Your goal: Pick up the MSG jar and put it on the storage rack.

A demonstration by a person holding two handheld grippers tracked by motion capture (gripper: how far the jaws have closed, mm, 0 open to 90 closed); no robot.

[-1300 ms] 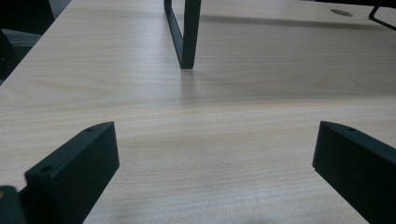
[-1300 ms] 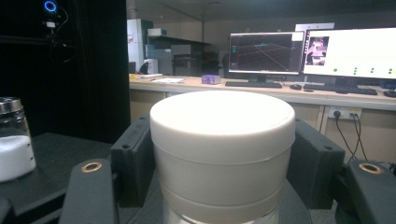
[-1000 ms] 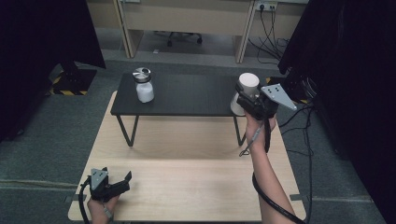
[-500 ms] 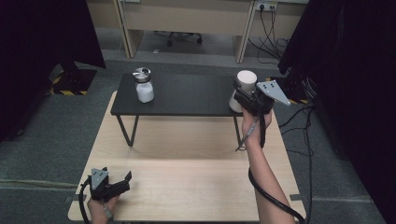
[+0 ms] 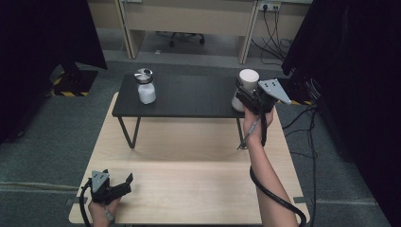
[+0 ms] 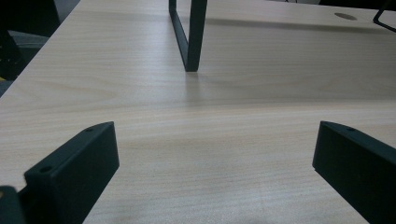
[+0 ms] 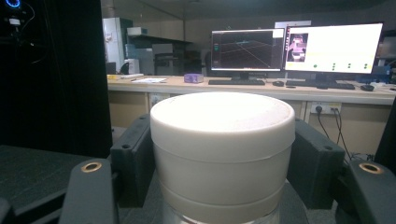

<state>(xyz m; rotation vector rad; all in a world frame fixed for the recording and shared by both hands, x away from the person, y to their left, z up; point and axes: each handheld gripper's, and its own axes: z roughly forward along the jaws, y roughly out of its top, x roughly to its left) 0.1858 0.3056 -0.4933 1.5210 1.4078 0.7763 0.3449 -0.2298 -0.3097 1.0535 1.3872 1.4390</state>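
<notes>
Two jars stand on the low black table (image 5: pixel 189 97), and the one in hand is the white-lidded jar (image 5: pixel 246 87) at that table's right end. The right gripper (image 5: pixel 246 100) is clenched around it: in the right gripper view the black jaws press against both sides of the jar (image 7: pixel 222 149), just under its broad cream lid, with clear glass showing below the lid at the bottom edge. In the high view the jar's base appears level with the black tabletop near the right edge, though whether it rests there or is lifted slightly I cannot tell. The person's right forearm reaches up from the bottom of the high view to that gripper, and a cable trails back along it.

At the far left of the same black table stands the second jar (image 5: pixel 145 87), white inside with a metal lid, well apart from the held one.

The black table sits on a larger pale wooden table (image 5: pixel 189 184). Near that table's front left corner the left gripper (image 5: pixel 124 183) rests low over the wood, its jaws spread wide with nothing between them; the left gripper view shows bare wood (image 6: pixel 210 154) between the jaws and one black table leg (image 6: pixel 189 35) farther off.
</notes>
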